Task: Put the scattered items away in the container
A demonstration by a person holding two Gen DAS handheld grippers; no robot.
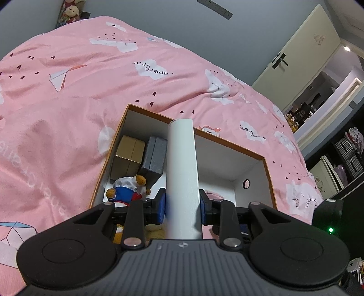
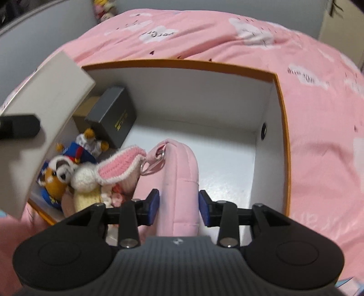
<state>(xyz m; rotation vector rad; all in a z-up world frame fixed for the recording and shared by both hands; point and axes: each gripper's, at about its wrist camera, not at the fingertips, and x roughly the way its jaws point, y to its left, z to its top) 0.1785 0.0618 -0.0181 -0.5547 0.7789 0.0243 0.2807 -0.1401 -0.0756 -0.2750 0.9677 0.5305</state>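
An open box (image 1: 270, 179) with orange rim and white inside lies on the pink bed; it also shows in the right wrist view (image 2: 282, 127). My left gripper (image 1: 183, 206) is shut on a white tube (image 1: 182, 164), held above the box's near side. My right gripper (image 2: 178, 205) is shut on a pink padded pouch (image 2: 179, 177), held over the box's middle. Inside the box are a tan box (image 1: 128, 157), a dark grey box (image 2: 112, 116), a small bear doll (image 1: 128, 189) and a knitted pink-eared bunny (image 2: 109, 175).
The pink quilt (image 1: 68, 109) surrounds the box. A cream door (image 1: 302, 52) stands open at the right, with dark shelves (image 1: 345, 159) beside the bed. Plush toys (image 1: 69, 12) sit at the bed's far end. The white tube and left gripper appear at the left of the right wrist view (image 2: 45, 118).
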